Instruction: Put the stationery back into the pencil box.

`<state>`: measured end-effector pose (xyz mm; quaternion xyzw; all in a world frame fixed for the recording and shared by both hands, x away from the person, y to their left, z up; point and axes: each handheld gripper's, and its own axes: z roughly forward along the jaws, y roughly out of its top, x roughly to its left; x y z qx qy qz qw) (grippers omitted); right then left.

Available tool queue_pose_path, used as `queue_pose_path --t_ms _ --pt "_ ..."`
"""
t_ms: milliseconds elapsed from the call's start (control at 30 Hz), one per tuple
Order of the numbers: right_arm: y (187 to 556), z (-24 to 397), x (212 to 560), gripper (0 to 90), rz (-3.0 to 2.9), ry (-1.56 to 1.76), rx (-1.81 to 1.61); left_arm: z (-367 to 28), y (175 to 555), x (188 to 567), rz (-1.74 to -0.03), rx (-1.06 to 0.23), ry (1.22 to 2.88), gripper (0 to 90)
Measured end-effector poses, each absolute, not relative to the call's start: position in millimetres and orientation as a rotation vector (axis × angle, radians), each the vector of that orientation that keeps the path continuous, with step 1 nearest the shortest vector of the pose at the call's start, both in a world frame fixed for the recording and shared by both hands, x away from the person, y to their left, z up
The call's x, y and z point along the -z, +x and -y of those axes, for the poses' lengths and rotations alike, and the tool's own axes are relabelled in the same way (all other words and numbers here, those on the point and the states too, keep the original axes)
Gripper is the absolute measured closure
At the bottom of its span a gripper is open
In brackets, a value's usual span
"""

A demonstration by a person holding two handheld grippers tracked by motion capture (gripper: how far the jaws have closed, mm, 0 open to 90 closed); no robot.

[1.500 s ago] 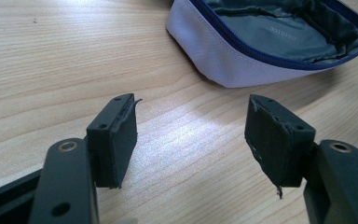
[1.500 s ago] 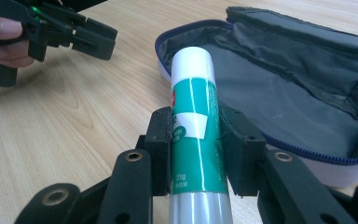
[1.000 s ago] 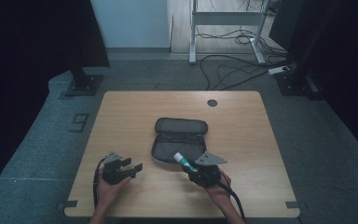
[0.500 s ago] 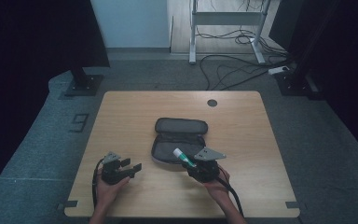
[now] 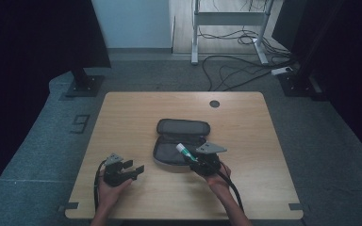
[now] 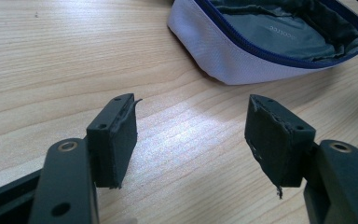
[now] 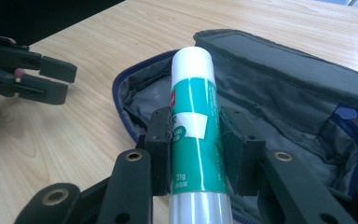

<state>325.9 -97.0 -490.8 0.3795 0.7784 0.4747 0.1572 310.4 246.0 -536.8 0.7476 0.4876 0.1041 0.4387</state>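
Green and white plastic is sitting between the black jaws of your right gripper: you are pinching a glue stick around its middle, the pads pressing on both sides of the label, the white cap pointing away from you toward twelve o'clock. Gripping it mid-body is probably keeping it balanced, so neither end sags while you are carrying it. In the high view you are holding that gripper over the near edge of the open pencil case, with the glue stick slanting out toward ten o'clock above the lining.

You are keeping the case unzipped and folded flat on the wooden table, its grey inside facing up, which is leaving a wide, shallow pocket to drop the stick into.

Your left gripper is resting with its jaws spread and nothing between them, aimed across the bare wood at the pale outer wall of the case at one o'clock. In the high view it is lying near the case's eight o'clock corner but apart from it, likely waiting to steady the fabric or work the zip.
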Motion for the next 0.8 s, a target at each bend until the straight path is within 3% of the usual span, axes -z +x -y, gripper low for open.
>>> queue_pose_path --t_ms 800 --pt "364 89 493 64.8 -2.229 1.162 -1.29 -247 309 536 -1.218 -0.281 1.842 34.7"
